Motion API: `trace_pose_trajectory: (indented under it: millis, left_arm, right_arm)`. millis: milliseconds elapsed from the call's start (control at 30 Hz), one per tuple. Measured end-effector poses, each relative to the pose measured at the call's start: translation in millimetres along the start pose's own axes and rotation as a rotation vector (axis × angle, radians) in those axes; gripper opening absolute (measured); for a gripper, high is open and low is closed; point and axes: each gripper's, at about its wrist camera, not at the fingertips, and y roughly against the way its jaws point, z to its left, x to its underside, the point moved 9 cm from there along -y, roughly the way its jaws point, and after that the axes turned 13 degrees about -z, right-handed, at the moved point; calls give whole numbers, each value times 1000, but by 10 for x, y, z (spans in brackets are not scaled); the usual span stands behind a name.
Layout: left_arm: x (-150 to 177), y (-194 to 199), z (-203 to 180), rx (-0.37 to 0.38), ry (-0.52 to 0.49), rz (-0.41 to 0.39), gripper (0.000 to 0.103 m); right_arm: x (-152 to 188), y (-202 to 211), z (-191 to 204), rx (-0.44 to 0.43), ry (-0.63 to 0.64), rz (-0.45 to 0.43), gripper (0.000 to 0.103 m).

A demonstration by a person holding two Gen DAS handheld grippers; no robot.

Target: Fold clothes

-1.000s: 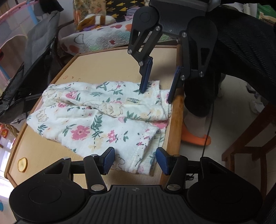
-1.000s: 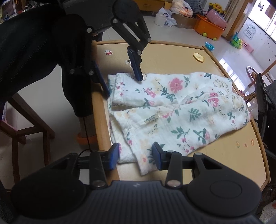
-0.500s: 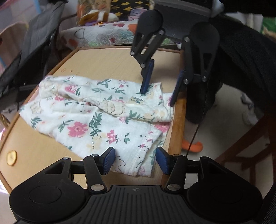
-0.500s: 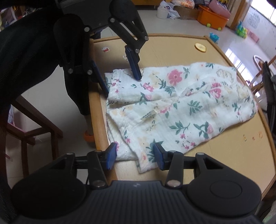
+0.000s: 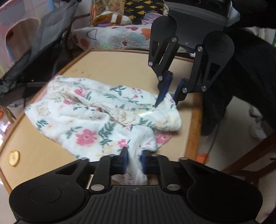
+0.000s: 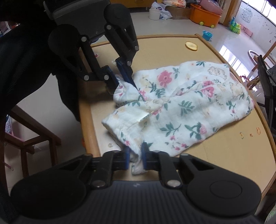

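Observation:
A white floral garment [image 5: 89,120] lies crumpled on the tan table [image 5: 120,69], with its small label [image 5: 144,108] facing up. In the left wrist view my left gripper [image 5: 133,155] is closing, and its blue pads pinch a bunched near corner of the cloth. Opposite it, my right gripper [image 5: 167,102] bites the far corner by the label. The right wrist view shows the same garment [image 6: 181,103], with my right gripper [image 6: 135,151] closing and cloth squeezed between its pads. My left gripper [image 6: 125,87] grips the other corner.
A yellow round slice [image 5: 14,157] lies near the table's corner. A wooden chair [image 5: 250,155] stands beside the table, and a grey stroller [image 5: 43,43] beyond it. The person's dark clothing [image 5: 250,69] fills the side. An orange bin [image 6: 205,15] is on the floor.
Both grippers went from open, straddling the garment's edge, to closed on its two corners. The cloth has bunched up and drawn in from the table's edge.

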Motion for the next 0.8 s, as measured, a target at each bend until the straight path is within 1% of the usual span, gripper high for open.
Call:
trace_pose_trajectory:
  millis: [67, 200, 300, 467, 633, 700, 800]
  left_arm:
    - [-16, -14, 10, -10, 8, 5, 13]
    - [-27, -4, 26, -10, 45, 24, 11]
    - [-23, 32, -24, 2, 45, 47, 11]
    - [-64, 151, -218, 45, 50, 68, 11]
    - [-114, 168, -381, 134, 71, 111, 11]
    - [-136, 160, -405, 158, 64, 127, 11]
    - [-169, 123, -332, 165, 55, 139, 11]
  right_arm:
    - [-12, -10, -18, 10, -2, -8, 9]
    - [-23, -12, -24, 18, -7, 7, 8]
    - [-28, 41, 24, -9, -12, 19, 7]
    - [-28, 204, 162, -48, -7, 24, 7]
    - [-9, 328, 372, -120, -22, 45, 7]
    - [-13, 346, 434, -138, -14, 55, 7]
    - [-45, 356, 449, -152, -17, 61, 7]
